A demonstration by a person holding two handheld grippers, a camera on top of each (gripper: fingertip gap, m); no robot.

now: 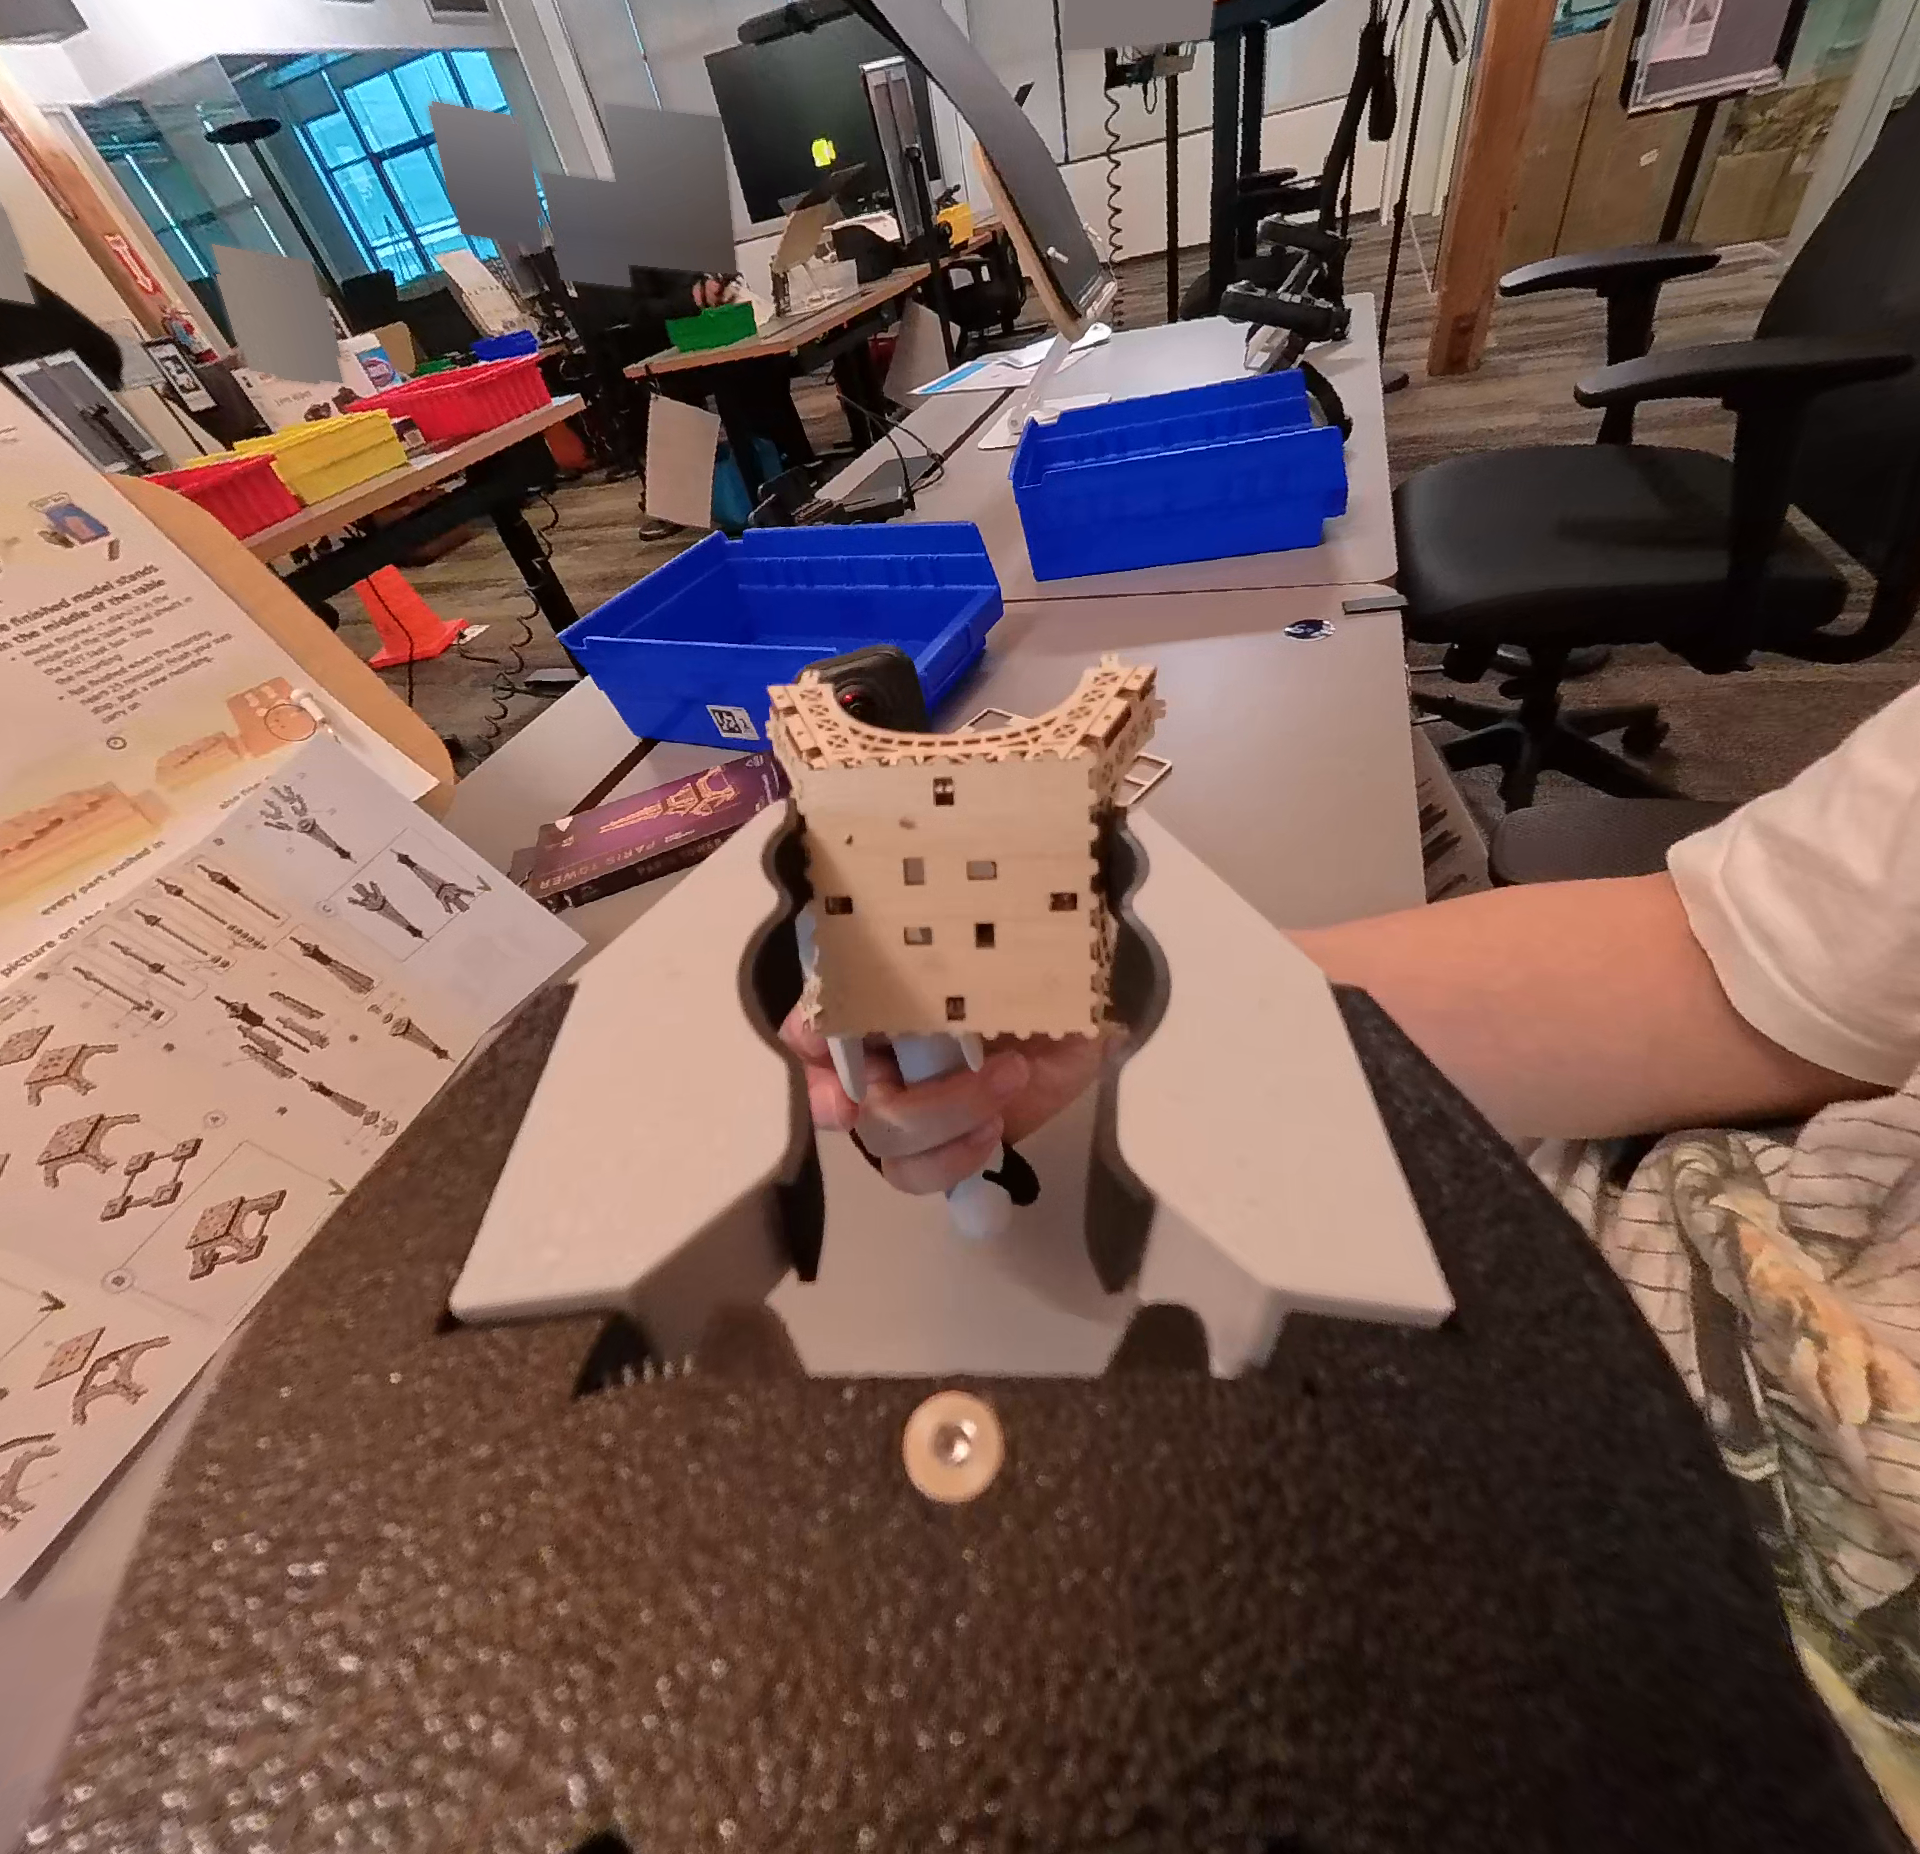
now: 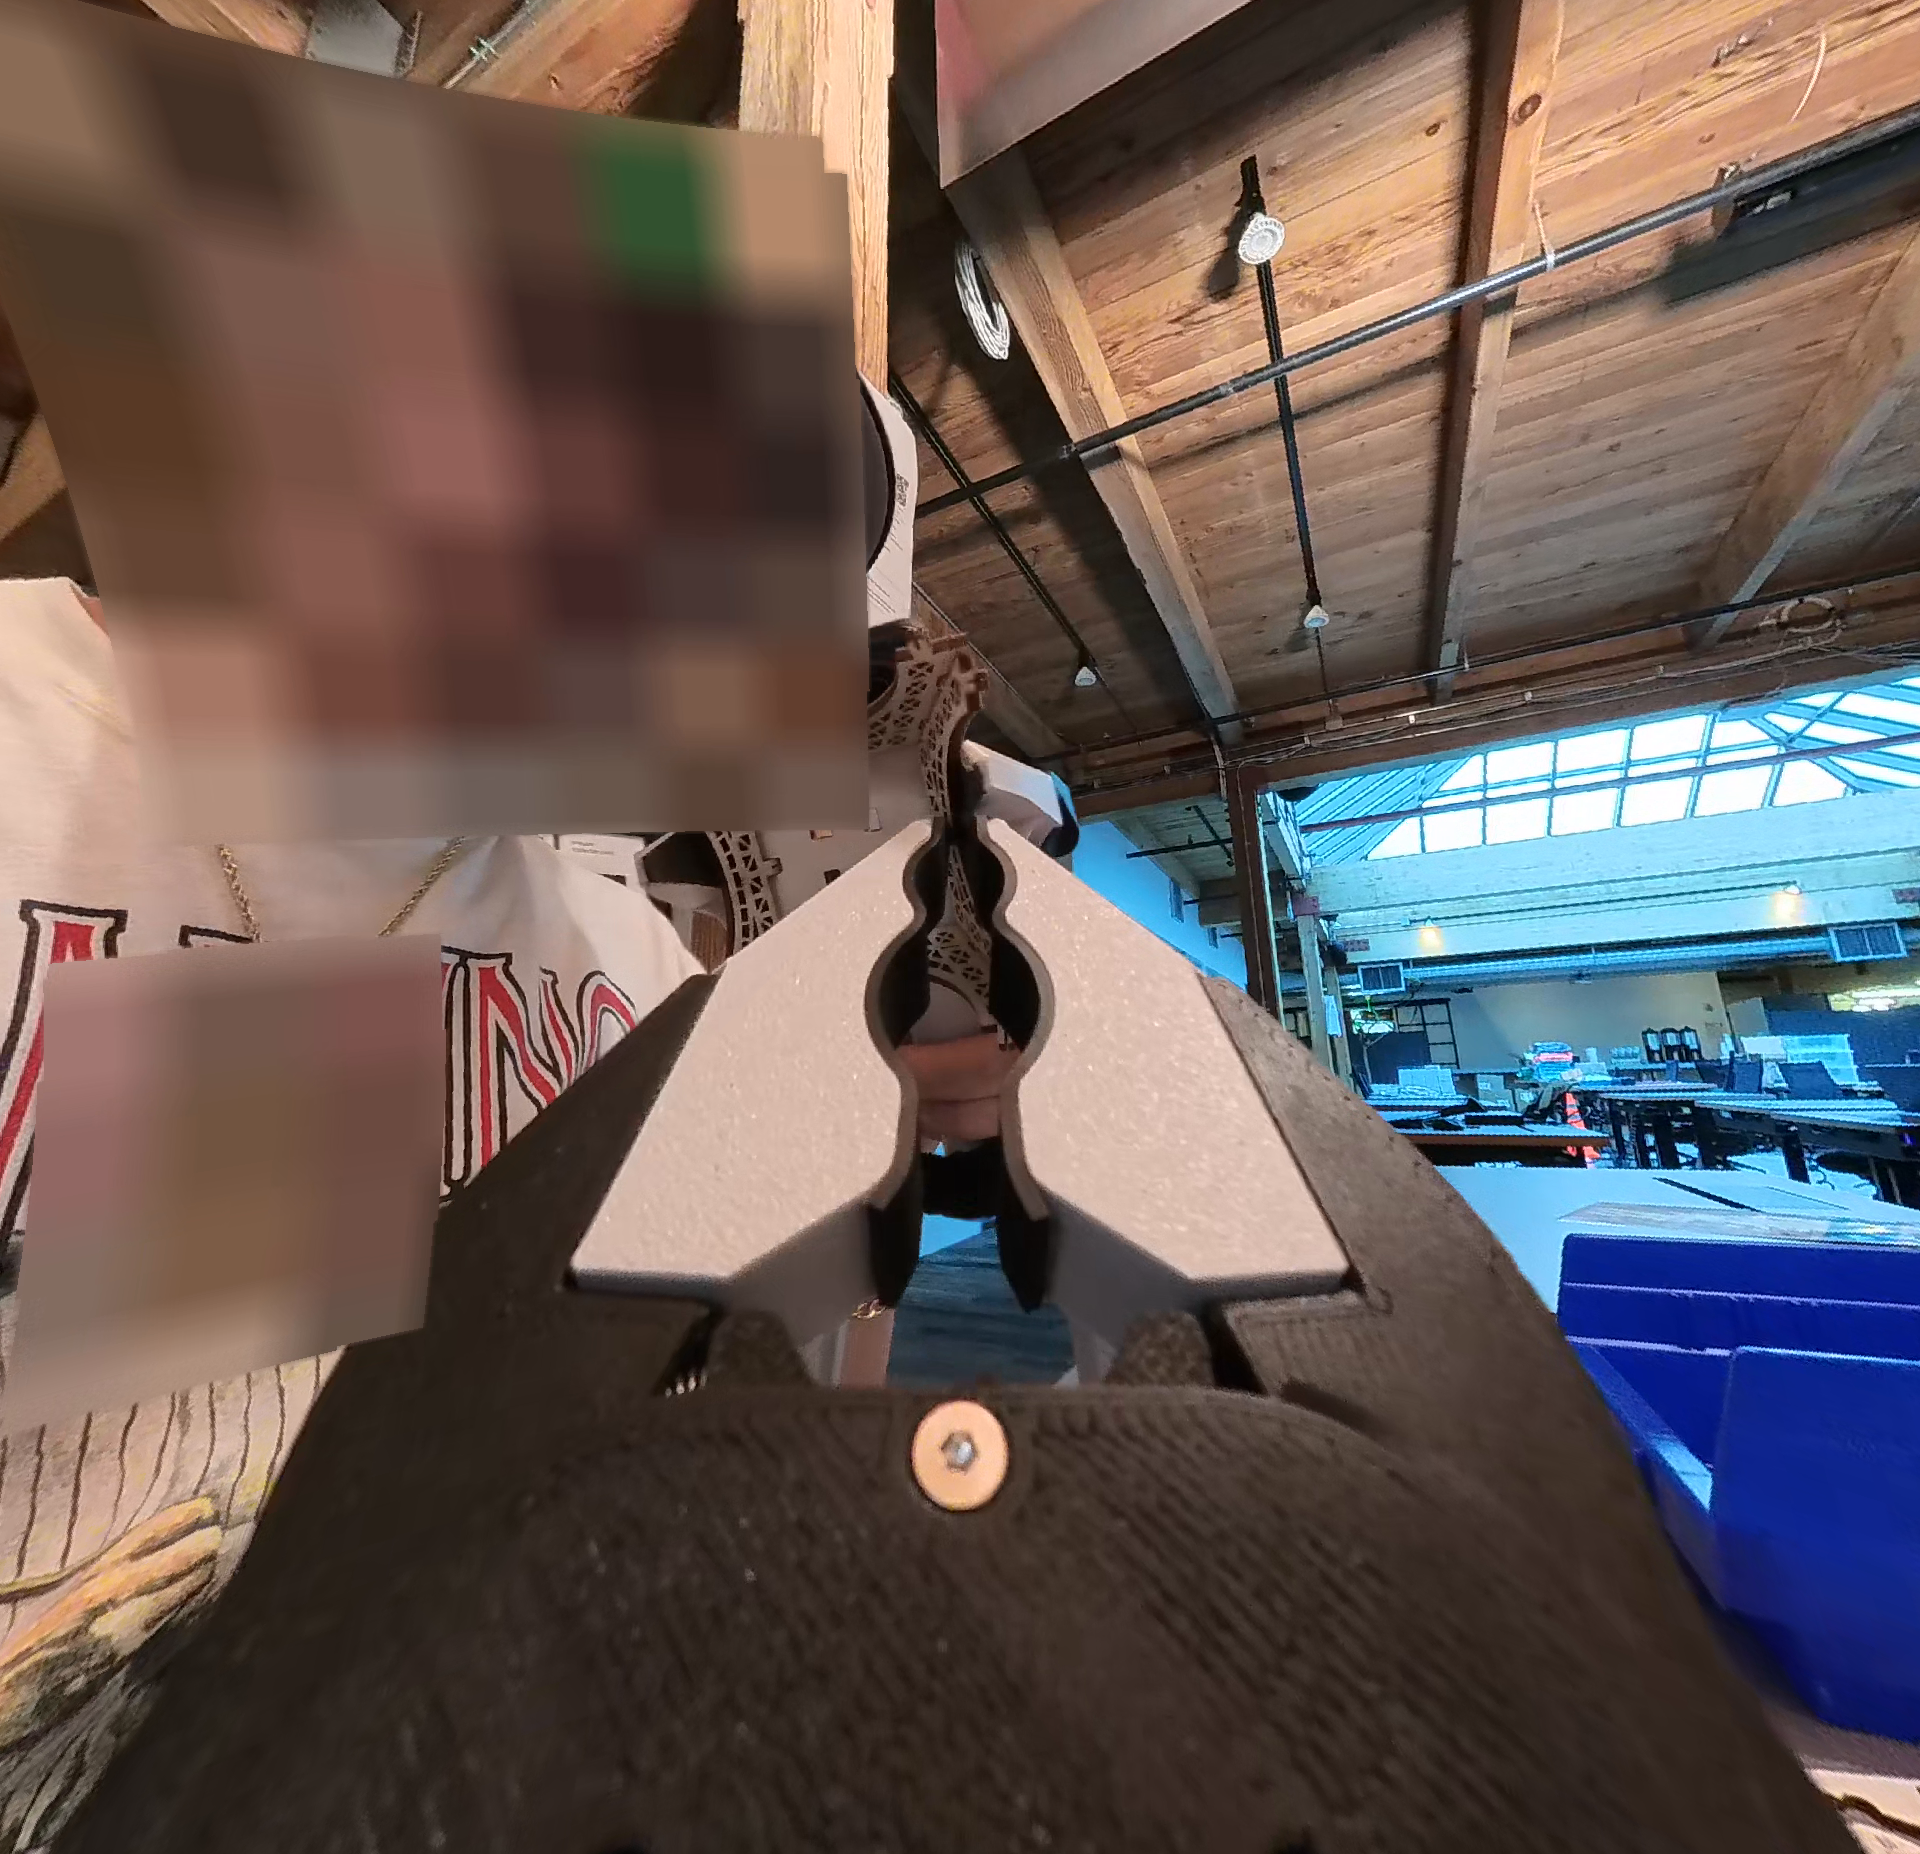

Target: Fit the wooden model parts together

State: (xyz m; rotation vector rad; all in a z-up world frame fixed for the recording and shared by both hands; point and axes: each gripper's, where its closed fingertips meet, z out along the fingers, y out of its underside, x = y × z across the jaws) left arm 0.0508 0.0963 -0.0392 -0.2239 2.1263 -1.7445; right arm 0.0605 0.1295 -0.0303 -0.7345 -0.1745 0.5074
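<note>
Jaws of the left gripper [image 1: 951,900] clamp the boxy wooden tower base [image 1: 951,905] above the table [image 1: 1288,765], while the right gripper [image 2: 958,869], nearly closed, pinches a thin lattice arch piece [image 2: 951,931]; excess squeeze or misalignment could snap its fretwork.

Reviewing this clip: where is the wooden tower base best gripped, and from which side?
By its two solid side walls, from beneath the flat plate, as the left gripper grips the wooden tower base now. The lattice arches look fragile, and should probably stay free for mating.
</note>
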